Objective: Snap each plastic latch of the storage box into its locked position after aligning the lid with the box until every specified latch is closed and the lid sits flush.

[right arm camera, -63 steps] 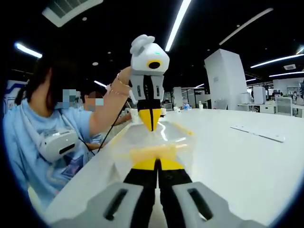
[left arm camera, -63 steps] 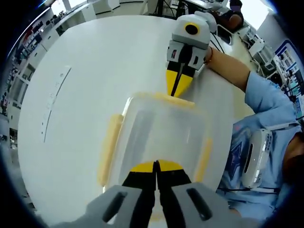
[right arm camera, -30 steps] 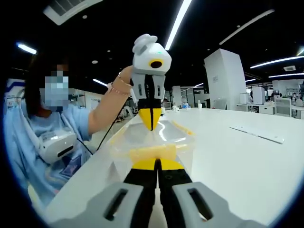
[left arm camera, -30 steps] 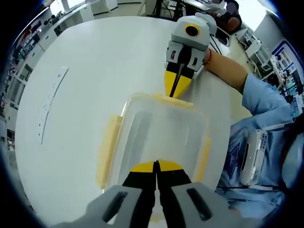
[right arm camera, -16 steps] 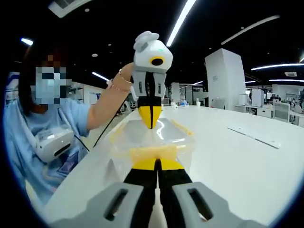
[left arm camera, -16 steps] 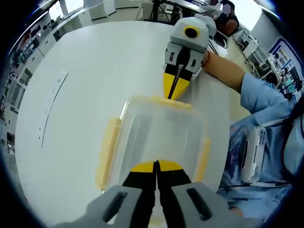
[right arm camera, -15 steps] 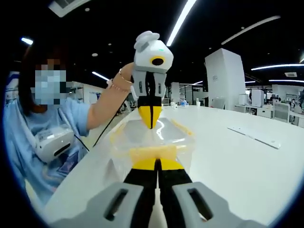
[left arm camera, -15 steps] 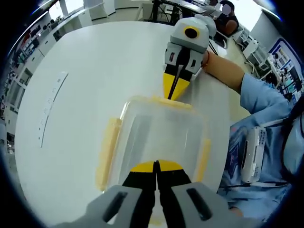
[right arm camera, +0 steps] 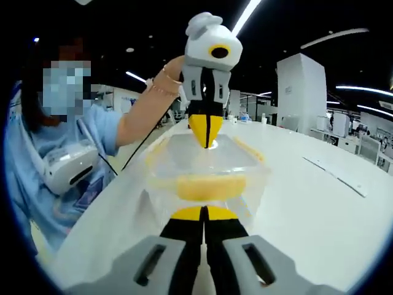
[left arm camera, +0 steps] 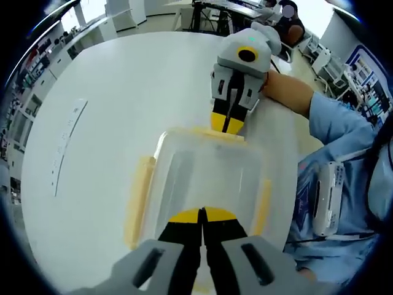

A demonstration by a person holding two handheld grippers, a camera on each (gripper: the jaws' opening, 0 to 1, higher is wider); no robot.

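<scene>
Storage box sits lidded on white bench, both claws pressed together at opposite yellow end latches.

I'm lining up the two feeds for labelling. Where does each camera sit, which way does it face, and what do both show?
Left gripper view: rides the left gripper, looking down on the clear plastic storage box with yellow latches on the white table; right gripper opposite, blue sleeve.
Right gripper view: rides the right gripper, looking low across the box; left gripper above it.
Shared: box, table, both grippers.
</scene>
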